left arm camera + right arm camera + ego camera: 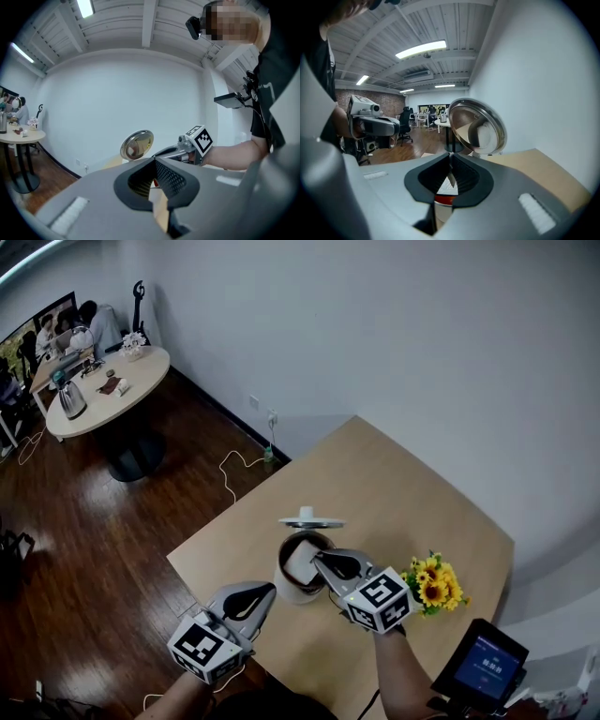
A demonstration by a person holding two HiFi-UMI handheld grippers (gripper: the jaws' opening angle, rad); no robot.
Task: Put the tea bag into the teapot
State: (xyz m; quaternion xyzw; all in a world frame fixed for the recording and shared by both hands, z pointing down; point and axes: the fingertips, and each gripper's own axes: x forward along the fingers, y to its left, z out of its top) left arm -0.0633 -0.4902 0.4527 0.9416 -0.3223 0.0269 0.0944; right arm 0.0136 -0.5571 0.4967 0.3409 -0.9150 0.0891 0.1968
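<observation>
My right gripper (pixel 317 558) has its jaws pinched together on the small white paper tea bag (pixel 302 562). The bag hangs in the open mouth of the white cylindrical teapot (pixel 289 592), with the teapot's shiny steel lid (pixel 310 520) raised beyond the mouth. In the right gripper view the tea bag (pixel 448 183) shows as a thin white flap between my jaws, above the pot's rim. I judge the bag to be nearly weightless, soft and easy to tear, so the right hold is a light nip at its top edge (a harder squeeze would only crumple it). It should drop of its own weight once I let go. My left gripper (pixel 270 589) is empty, its 2 jaws closed on nothing, and sits just beside the teapot's wall; I cannot tell whether it touches. The pot stands near the left edge of the light wooden desk (pixel 403 488), so a sideways nudge is risky. The bunch of yellow sunflowers (pixel 433 583) crowds my right side, and the clearest way out is straight up.
</observation>
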